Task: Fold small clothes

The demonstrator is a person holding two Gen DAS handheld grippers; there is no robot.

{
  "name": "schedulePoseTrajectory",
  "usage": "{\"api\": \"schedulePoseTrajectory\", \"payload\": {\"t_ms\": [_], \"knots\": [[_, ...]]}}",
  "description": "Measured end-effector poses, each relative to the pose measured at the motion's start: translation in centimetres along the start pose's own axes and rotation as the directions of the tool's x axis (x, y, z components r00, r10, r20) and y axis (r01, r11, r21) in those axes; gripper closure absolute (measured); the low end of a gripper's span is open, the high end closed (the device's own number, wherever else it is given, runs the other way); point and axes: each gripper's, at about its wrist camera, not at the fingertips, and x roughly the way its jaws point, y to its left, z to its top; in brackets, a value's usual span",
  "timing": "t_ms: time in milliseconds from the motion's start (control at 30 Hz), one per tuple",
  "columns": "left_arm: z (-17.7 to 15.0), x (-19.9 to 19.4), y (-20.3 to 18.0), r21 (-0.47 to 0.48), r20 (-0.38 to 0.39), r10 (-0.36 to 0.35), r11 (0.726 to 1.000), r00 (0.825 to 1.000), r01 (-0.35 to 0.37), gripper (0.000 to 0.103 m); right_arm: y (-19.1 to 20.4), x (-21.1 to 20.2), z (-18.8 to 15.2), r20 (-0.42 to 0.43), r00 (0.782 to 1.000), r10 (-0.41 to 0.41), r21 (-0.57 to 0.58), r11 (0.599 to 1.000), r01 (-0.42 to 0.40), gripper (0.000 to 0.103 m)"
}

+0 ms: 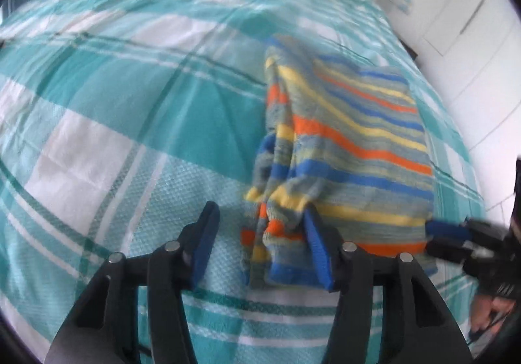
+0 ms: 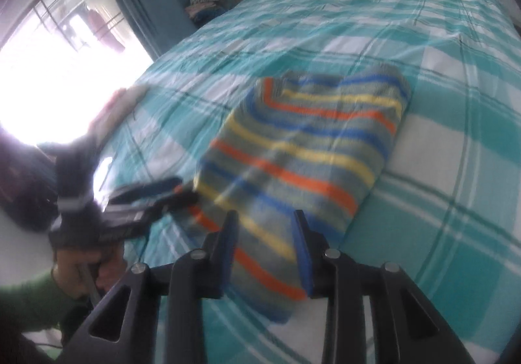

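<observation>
Left tongs (image 1: 260, 243) half open, right tongs (image 2: 265, 253) parted narrower, both empty, lower centre over the sweater (image 2: 302, 149). Risk: dragging pads could undo the fold.

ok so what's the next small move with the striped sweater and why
Probably draw both grippers back: the left gripper and right gripper stand open, and the folded striped sweater lies on the checked bedspread, though its near edge looks bunched.

Daylight floods my right-wrist view from the window (image 2: 49, 70), blown out to white glare; both fisheye views are motion-blurred, bowing the bed (image 1: 114, 103) and darkening at the corners.
</observation>
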Motion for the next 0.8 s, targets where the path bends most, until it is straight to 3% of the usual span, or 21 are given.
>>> {"api": "schedulePoseTrajectory", "payload": {"t_ms": [67, 133, 200, 233, 267, 400, 500, 567, 600, 633, 667, 700, 733, 800], "knots": [[0.5, -0.7, 0.3, 0.002, -0.012, -0.007, 1.000, 1.000, 0.007, 0.048, 0.1, 1.7, -2.0, -0.065, 0.996, -0.067, -0.006, 0.998, 0.067, 0.069], [0.9, -2.4, 0.1, 0.037, 0.020, 0.000, 0.999, 1.000, 0.000, 0.044, 0.6, 0.4, -2.5, -0.004, 0.997, -0.082, -0.015, 0.997, 0.082, 0.068], [1.9, -3.7, 0.2, 0.063, 0.065, -0.041, 0.997, 0.997, 0.037, 0.017, 0.1, -1.4, -2.1, 0.061, 0.996, -0.072, 0.031, 0.997, 0.070, 0.047], [2.5, -4.0, 0.1, 0.074, 0.081, -0.072, 0.995, 0.994, 0.067, 0.010, -0.4, -2.3, -1.6, 0.111, 0.991, -0.081, 0.055, 0.996, 0.075, 0.030], [3.3, -3.9, 0.0, 0.082, 0.089, -0.093, 0.993, 0.992, 0.086, 0.006, -0.9, -3.2, -1.1, 0.162, 0.982, -0.101, 0.076, 0.993, 0.089, 0.019], [6.8, 0.8, -1.0, 0.117, -0.043, -0.089, 0.989, 0.995, 0.093, 0.006, -4.9, -3.2, 2.0, 0.216, 0.967, -0.139, 0.220, 0.971, 0.091, 0.018], [7.6, 3.7, -1.6, 0.152, -0.104, -0.051, 0.986, 0.993, 0.067, 0.006, -8.4, -1.1, 4.0, 0.216, 0.971, -0.100, 0.353, 0.935, 0.018, 0.018], [7.7, 4.7, -2.1, 0.183, -0.103, -0.026, 0.982, 0.994, 0.045, 0.006, -9.4, 0.9, 5.0, 0.221, 0.974, -0.059, 0.392, 0.919, -0.033, 0.021], [7.7, 4.7, -2.3, 0.189, -0.088, -0.020, 0.981, 0.996, 0.037, 0.010, -9.4, 2.1, 5.5, 0.213, 0.976, -0.036, 0.400, 0.915, -0.054, 0.025], [7.6, 4.6, -2.5, 0.191, -0.073, -0.030, 0.981, 0.997, 0.043, 0.020, -9.0, 3.3, 5.8, 0.204, 0.979, -0.017, 0.395, 0.916, -0.066, 0.033], [7.5, 4.6, -2.7, 0.194, -0.081, -0.064, 0.978, 0.995, 0.078, 0.063, -8.0, 4.1, 6.2, 0.195, 0.981, -0.019, 0.366, 0.929, -0.055, 0.049], [7.4, 4.8, -2.9, 0.186, -0.115, -0.105, 0.974, 0.988, 0.126, 0.086, -6.9, 4.5, 6.5, 0.180, 0.982, -0.055, 0.328, 0.945, -0.007, 0.056], [7.3, 4.5, -3.1, 0.187, -0.097, -0.091, 0.976, 0.991, 0.108, 0.086, -5.5, 4.7, 6.8, 0.174, 0.978, -0.112, 0.284, 0.957, 0.059, 0.073], [7.1, 2.9, -3.8, 0.222, -0.055, -0.085, 0.970, 0.995, 0.095, 0.087, -3.5, 3.9, 7.2, 0.196, 0.966, -0.169, 0.234, 0.965, 0.122, 0.080]]}}
